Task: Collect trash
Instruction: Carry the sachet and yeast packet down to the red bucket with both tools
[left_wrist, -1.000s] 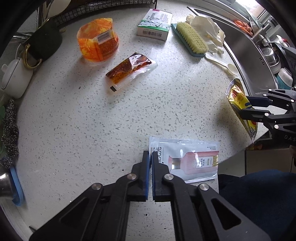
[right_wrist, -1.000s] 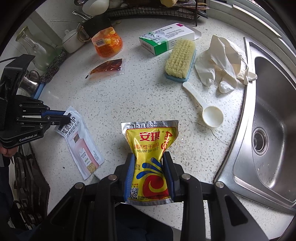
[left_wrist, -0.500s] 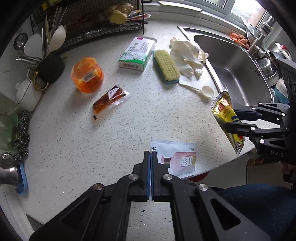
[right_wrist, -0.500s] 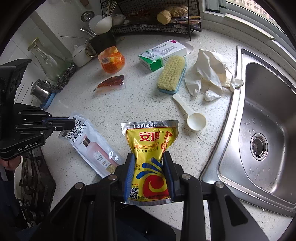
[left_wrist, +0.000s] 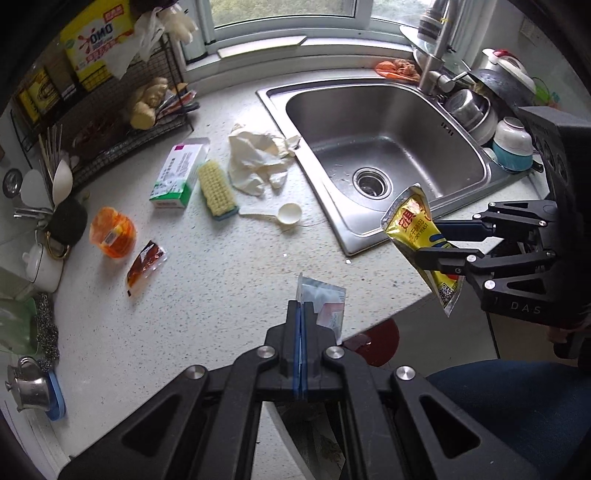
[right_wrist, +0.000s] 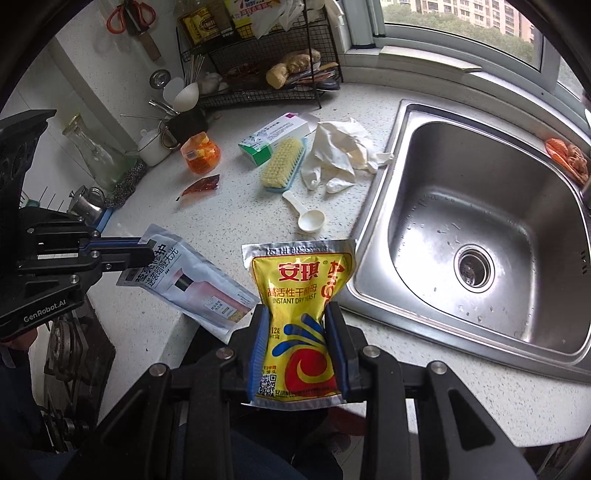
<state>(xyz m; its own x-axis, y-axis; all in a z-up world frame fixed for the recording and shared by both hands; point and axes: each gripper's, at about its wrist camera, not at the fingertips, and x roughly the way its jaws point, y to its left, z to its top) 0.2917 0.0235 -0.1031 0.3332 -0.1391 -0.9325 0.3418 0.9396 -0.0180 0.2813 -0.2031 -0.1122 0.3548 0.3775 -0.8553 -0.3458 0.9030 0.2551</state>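
Note:
My left gripper (left_wrist: 301, 314) is shut on a white and pink sachet (left_wrist: 327, 306), which hangs in the air at the counter's front edge; it also shows in the right wrist view (right_wrist: 192, 280). My right gripper (right_wrist: 299, 332) is shut on a yellow instant dry yeast packet (right_wrist: 299, 295), held above the counter edge beside the sink; the packet also shows in the left wrist view (left_wrist: 421, 236). A brown sauce packet (left_wrist: 146, 266), an orange wrapper (left_wrist: 112, 232) and a green and white box (left_wrist: 179, 173) lie on the counter.
A steel sink (left_wrist: 384, 155) fills the right side. A scrubbing brush (left_wrist: 216, 188), crumpled white gloves (left_wrist: 255, 162) and a white scoop (left_wrist: 284, 215) lie mid-counter. A wire rack (right_wrist: 258, 66), a teapot (left_wrist: 42, 260) and steel wool (left_wrist: 46, 332) stand at the left. Dishes (left_wrist: 513, 144) stand beyond the sink.
Both grippers have risen and drawn back from the counter. The left has lifted the sachet off the surface. The right still holds the yeast packet.

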